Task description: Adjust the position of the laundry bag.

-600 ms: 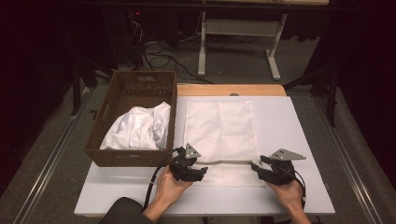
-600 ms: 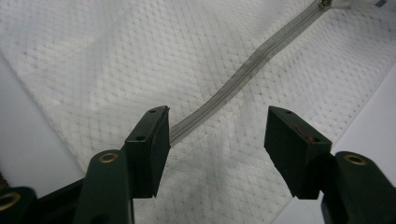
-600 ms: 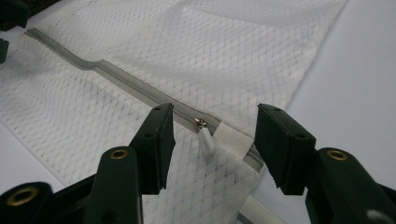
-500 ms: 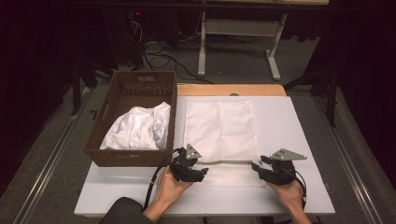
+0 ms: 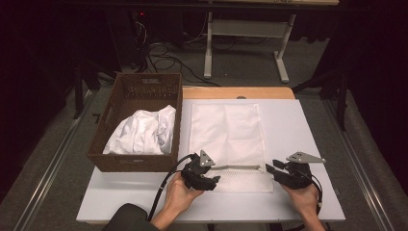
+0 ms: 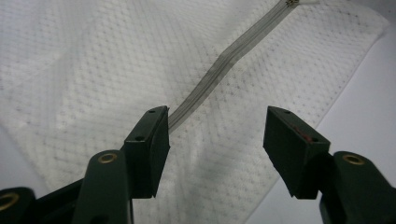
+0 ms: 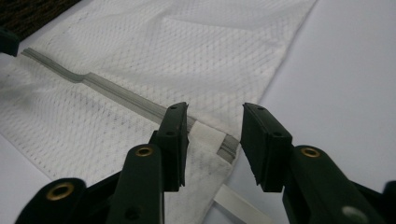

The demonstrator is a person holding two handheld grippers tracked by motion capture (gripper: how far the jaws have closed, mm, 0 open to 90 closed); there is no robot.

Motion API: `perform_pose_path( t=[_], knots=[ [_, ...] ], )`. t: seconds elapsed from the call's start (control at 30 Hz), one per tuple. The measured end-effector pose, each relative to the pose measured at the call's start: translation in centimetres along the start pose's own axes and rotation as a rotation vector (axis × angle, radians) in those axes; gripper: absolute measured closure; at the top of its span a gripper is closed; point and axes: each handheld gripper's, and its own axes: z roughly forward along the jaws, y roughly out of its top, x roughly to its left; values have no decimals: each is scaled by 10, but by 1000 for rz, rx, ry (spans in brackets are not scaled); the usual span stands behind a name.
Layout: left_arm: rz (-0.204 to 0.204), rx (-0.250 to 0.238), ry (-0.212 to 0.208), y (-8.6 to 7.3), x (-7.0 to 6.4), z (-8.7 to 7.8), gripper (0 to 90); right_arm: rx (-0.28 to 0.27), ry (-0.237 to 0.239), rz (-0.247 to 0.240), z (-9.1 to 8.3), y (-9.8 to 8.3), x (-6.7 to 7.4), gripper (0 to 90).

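Basket (image 5: pixel 126 144): sitting at the table's left edge, holding crumpled white cloth (image 5: pixel 142 134).
Mesh bag (image 5: pixel 226 134): lying flat on the white table (image 5: pixel 308 125), just right of the basket, its grey zipper (image 5: pixel 238 167) running across the near end.
Left gripper (image 5: pixel 204 174): hovering at the zipper's left end; jaws standing apart, one pad (image 6: pixel 156 140) sitting just beside the zipper strip (image 6: pixel 224 60), nothing pinched.
Right gripper (image 5: pixel 276 172): waiting at the bag's near right corner; jaws standing apart, with the zipper end (image 7: pixel 219 142) lying between them, not pressed.
Hands: gripping both tools from the near side.
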Motion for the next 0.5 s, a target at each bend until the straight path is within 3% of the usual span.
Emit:
perform_pose_path(
  t=[0.23, 0.5],
  knots=[
    [-4, 16, -25, 10, -2, 13, 445, 29, 11, 40, 1, -4, -11, 717],
    [15, 1, -34, 16, -3, 18, 439, 57, 29, 17, 10, -4, -8, 783]
  ],
)
